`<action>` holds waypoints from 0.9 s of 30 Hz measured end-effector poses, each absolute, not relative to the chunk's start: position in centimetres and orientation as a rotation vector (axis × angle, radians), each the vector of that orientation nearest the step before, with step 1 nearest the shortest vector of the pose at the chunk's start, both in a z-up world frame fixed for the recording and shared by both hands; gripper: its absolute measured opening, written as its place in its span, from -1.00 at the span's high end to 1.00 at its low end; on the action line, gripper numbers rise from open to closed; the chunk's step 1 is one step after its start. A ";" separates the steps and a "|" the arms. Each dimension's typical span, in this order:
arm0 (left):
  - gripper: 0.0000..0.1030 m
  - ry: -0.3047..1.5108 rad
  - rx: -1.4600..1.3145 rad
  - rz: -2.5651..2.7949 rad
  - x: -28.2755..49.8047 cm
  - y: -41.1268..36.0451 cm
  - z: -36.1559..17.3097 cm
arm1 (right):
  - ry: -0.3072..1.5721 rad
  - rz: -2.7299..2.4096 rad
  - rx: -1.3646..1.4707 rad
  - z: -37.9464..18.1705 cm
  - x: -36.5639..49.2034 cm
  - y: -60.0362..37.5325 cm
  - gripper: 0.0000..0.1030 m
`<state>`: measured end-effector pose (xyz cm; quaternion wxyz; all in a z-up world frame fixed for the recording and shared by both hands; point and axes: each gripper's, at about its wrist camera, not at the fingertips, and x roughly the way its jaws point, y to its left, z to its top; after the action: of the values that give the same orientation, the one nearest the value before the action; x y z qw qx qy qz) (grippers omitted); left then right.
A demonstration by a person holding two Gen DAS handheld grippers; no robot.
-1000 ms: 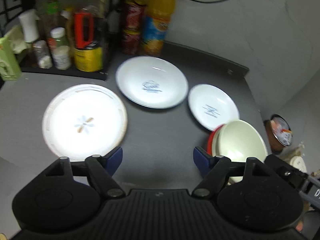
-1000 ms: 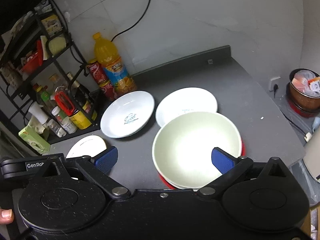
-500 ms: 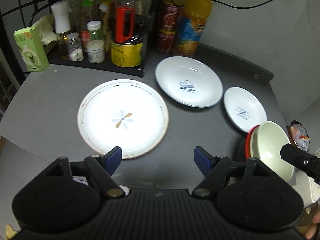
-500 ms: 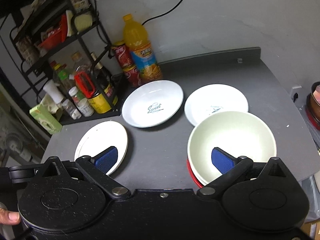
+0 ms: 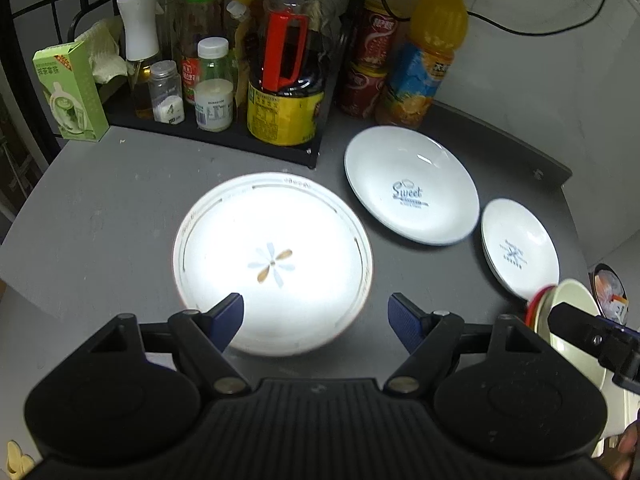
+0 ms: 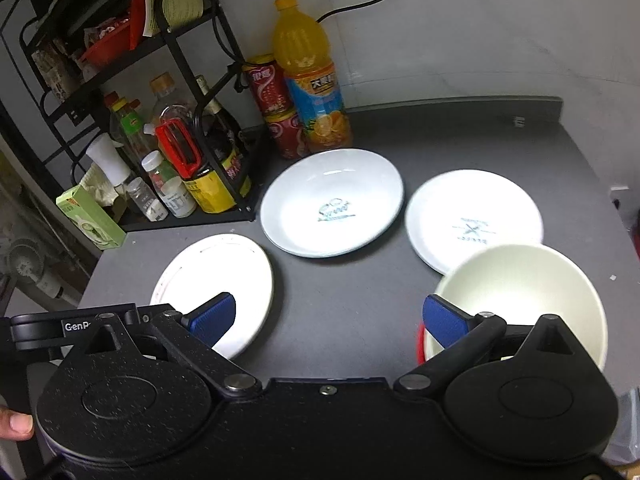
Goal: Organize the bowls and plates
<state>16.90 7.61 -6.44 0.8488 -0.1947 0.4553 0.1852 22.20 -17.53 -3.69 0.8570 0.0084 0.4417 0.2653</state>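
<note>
Item 1. My left gripper (image 5: 316,312): blue-padded fingers spread wide, holding nothing, poised over the near edge of the flat white plate with a flower motif and thin gilt rim line (image 5: 272,260).

Item 2. My right gripper (image 6: 328,316): fingers likewise wide apart and empty; the right pad (image 6: 442,322) sits in front of the rim of the pale cream bowl (image 6: 520,296), contact not clear.

Item 3. Flower plate: near left on the grey countertop (image 5: 100,220), lying alone.

Item 4. Deep white plate with a blue printed emblem (image 5: 412,184): far centre, alone. Legible word: "Sweet"; the smaller line beneath is unreadable.

Item 5. Smaller white plate with a crossed blue emblem (image 5: 520,248): right of the deep plate; its lettering is too small to read. The cream bowl overlaps its near edge in the right view; touching or not, I cannot tell.

Item 6. Cream bowl: near right, nested on something red, of which only a rim (image 6: 420,344) shows.

Status, my judgement: the bowls appear stacked; the three plates are spread out singly, so gathering them is what remains. Hardly begun on that side.

Other writing: "GenR…", cut off, on the left gripper's bar in the right view; Chinese characters on the orange juice bottle (image 5: 428,56) and the red cans (image 5: 368,60), not read by me. Green carton (image 5: 72,88): print illegible.
</note>
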 end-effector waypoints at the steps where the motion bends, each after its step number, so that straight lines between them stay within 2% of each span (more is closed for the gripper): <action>1: -0.51 0.961 -0.412 0.392 17.4 8.0 -6.5 | 0.932 0.557 0.018 -3.8 22.7 -17.2 -0.96; 8: -0.51 0.970 -0.507 0.408 20.6 11.6 -7.3 | 0.969 0.539 0.044 -4.5 26.4 -15.1 -0.96; 17: -0.51 1.020 -0.473 0.370 26.4 14.1 -8.7 | 0.998 0.525 0.036 -6.1 31.0 -12.6 -0.92; 22: -0.49 1.031 -0.477 0.314 29.3 14.8 -9.8 | 1.027 0.495 0.051 -7.2 33.4 -12.1 -0.67; 25: -0.44 1.031 -0.495 0.288 30.8 14.8 -10.5 | 1.048 0.476 0.064 -8.1 34.9 -12.0 -0.47; 27: -0.41 1.030 -0.502 0.267 31.6 14.8 -11.0 | 1.064 0.453 0.081 -8.8 35.9 -12.1 -0.26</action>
<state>31.64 14.76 -11.00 0.8320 -0.2367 0.4857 0.1258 35.86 -12.11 -8.80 0.8366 0.0385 0.5027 0.2142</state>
